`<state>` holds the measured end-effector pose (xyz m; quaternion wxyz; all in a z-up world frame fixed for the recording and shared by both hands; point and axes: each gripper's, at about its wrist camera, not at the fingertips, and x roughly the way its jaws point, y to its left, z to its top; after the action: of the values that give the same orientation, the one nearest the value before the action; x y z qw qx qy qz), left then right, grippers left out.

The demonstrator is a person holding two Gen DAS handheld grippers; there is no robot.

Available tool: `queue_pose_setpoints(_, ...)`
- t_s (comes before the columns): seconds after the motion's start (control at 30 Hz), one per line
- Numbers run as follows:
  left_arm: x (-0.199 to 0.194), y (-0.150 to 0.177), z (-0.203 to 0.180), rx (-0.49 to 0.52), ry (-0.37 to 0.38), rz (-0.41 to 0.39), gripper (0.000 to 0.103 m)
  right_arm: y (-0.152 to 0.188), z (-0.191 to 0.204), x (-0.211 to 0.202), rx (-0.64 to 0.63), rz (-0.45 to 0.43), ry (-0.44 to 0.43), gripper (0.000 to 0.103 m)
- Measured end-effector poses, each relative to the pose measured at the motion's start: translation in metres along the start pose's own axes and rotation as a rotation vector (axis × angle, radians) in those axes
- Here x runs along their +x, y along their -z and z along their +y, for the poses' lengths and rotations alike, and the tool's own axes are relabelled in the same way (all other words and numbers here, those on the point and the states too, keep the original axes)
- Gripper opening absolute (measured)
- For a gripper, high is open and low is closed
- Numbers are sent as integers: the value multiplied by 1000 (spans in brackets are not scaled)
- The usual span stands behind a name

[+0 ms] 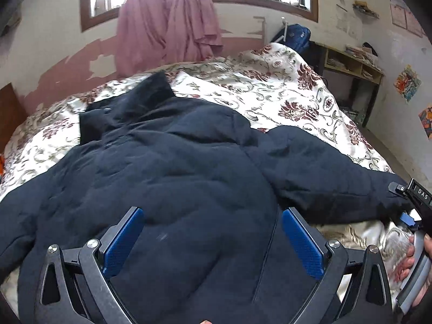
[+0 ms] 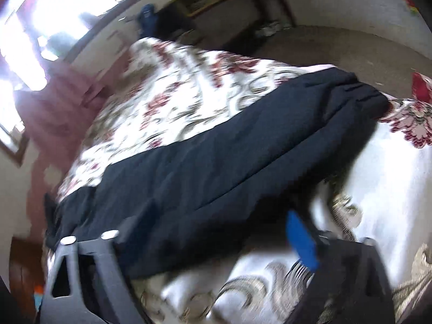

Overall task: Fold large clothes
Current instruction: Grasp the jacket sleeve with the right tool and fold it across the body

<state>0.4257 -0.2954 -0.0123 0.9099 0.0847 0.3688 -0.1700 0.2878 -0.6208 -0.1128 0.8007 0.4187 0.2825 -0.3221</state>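
Note:
A large dark navy padded jacket (image 1: 175,175) lies spread on a floral bedspread (image 1: 270,89), collar toward the far wall. My left gripper (image 1: 212,212) hovers open over the jacket's body, blue pads wide apart and nothing pinched. One sleeve (image 1: 324,178) stretches right to my right gripper (image 1: 402,203), held by a hand (image 1: 410,256) at the frame edge. The right wrist view is blurred. There the sleeve (image 2: 229,162) runs across the bedspread (image 2: 175,94) and passes between the right gripper's (image 2: 210,220) spread fingers. I see no clear pinch.
Pink cloth (image 1: 167,27) hangs on the far wall under a window. A blue backpack (image 1: 295,35) and a wooden shelf desk (image 1: 351,64) stand past the bed's far right corner. Bare floor (image 2: 324,46) lies beside the bed. A wooden board (image 1: 8,113) is at the left.

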Motion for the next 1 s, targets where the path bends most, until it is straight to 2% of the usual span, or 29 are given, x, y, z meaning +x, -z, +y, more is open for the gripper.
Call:
queue_pose_setpoints(0.03, 9, -4, -3, 1, 5, 7, 103, -3, -5, 5, 34, -1, 26, 59)
queue_pose_setpoints(0.17, 38, -10, -9, 1, 0, 57, 103, -9, -27, 22, 177, -6, 45, 39)
queue_pose_setpoints(0.23, 53, -8, -9, -2, -12, 108, 103, -12, -25, 26, 174, -19, 42, 23)
queue_pose_setpoints(0.3, 72, -3, -9, 5, -29, 184, 102, -14, -21, 27, 151, -34, 33, 14)
queue_pose_setpoints(0.43, 79, 0, -9, 27, -40, 195, 102, -23, 1, 8, 56, -106, -1, 9)
queue_pose_setpoints(0.53, 69, -2, -1, -13, 11, 180, 102, -32, 29, -23, -59, -192, -28, 7)
queue_pose_setpoints(0.6, 51, -8, 15, -75, 56, 151, 103, -38, 56, -43, -160, -253, -42, 7)
queue_pose_setpoints(0.73, 8, -13, 53, -123, 35, 98, 103, -34, 136, -91, -427, -392, -87, 7)
queue_pose_setpoints(0.87, -40, -8, 106, -171, -22, 60, 103, 6, 223, -132, -697, -484, -153, 7)
queue_pose_setpoints(1.0, -83, 13, 172, -262, -85, 41, 103, 80, 305, -162, -987, -517, -245, 7)
